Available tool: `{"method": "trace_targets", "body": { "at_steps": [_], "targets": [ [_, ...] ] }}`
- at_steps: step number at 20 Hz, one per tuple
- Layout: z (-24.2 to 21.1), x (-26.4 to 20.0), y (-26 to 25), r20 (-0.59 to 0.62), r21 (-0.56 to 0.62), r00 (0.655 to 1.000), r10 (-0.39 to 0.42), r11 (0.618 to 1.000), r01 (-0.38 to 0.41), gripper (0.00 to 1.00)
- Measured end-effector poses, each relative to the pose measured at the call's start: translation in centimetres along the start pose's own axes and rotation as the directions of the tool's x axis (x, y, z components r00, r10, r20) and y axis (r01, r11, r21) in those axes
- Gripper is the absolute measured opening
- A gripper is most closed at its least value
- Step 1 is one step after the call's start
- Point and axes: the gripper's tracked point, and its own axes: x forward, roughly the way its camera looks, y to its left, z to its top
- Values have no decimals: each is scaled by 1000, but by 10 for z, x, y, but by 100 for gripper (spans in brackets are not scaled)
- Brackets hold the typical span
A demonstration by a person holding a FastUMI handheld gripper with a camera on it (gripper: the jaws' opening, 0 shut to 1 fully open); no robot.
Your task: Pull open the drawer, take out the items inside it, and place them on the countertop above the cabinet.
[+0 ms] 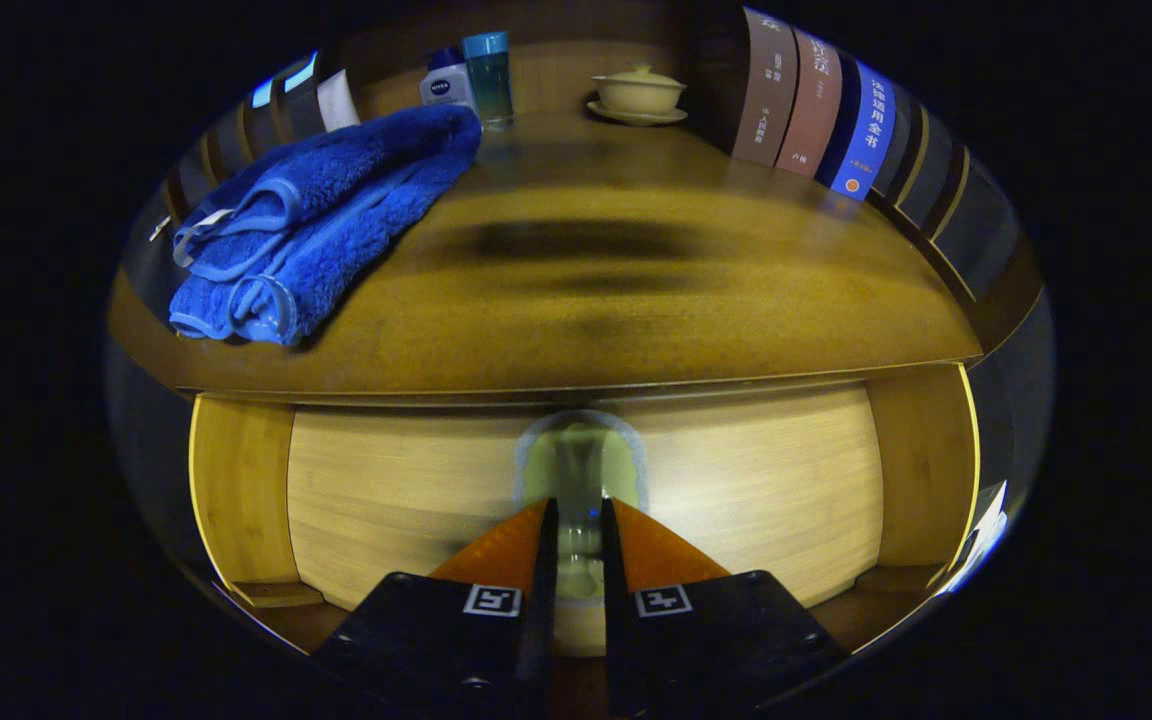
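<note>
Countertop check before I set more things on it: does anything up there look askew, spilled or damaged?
Nothing stands out. The blue towel lies folded at one end, two bottles and a lidded cup stand upright at the back, and the books stand in a row. The claw is closed on the drawer handle.

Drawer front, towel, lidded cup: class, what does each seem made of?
Drawer front: pale wood or veneer, fine grain, matte. Towel: blue terry cloth, fuzzy pile. Lidded cup: probably glazed ceramic, smooth cream sheen. Gripper fingers flank the handle.
</note>
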Motion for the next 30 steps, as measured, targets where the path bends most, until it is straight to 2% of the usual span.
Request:
{"method": "trace_targets", "body": {
  "at_steps": [1, 2, 4, 6, 11, 19, 25, 30],
  "targets": [
    [0, 0, 1, -1, -5, 1000, 2, 1000, -2, 27],
    [2, 2, -2, 1, -3, 1000, -4, 1000, 4, 28],
    [4, -5, -2, 20, 12, 1000, 1, 1000, -1, 15],
    [2, -3, -1, 15, 10, 1000, 5, 1000, -5, 15],
    [2, -18, 2, 91, 5, 996, 7, 1000, -8, 15],
    [10, -114, -1, 326, 6, 945, 21, 1000, -24, 15],
    [70, -153, -2, 458, 39, 888, 37, 997, -62, 15],
    [136, -145, 0, 486, 50, 873, 46, 995, -81, 15]
  ]
}}
